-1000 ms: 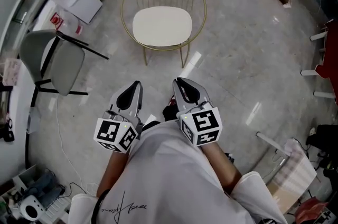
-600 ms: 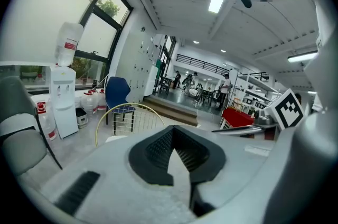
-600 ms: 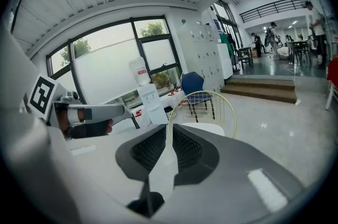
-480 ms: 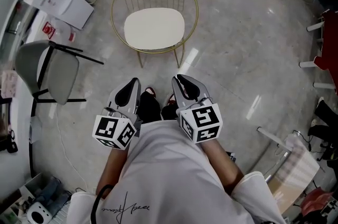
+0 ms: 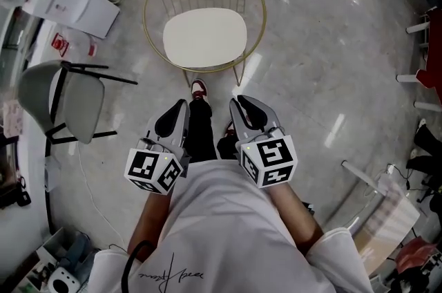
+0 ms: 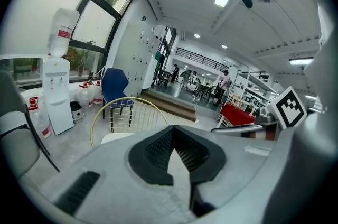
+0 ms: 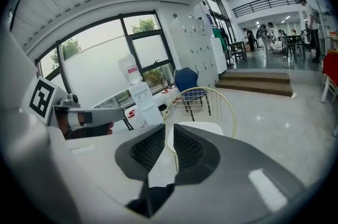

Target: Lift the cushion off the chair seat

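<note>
While left gripper [image 5: 181,107] is closed and right gripper [image 5: 238,104] barely parted, the cream, rounded cushion [image 5: 204,37] lies flat.

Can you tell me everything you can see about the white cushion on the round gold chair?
The cushion is off-white, plain and smooth, a flat pad shaped like a rectangle with rounded corners. It looks soft, though its material is hard to tell. It lies flat on the seat of the gold wire chair, inside the curved wire back. Nothing rests on it and nothing holds it.
</note>
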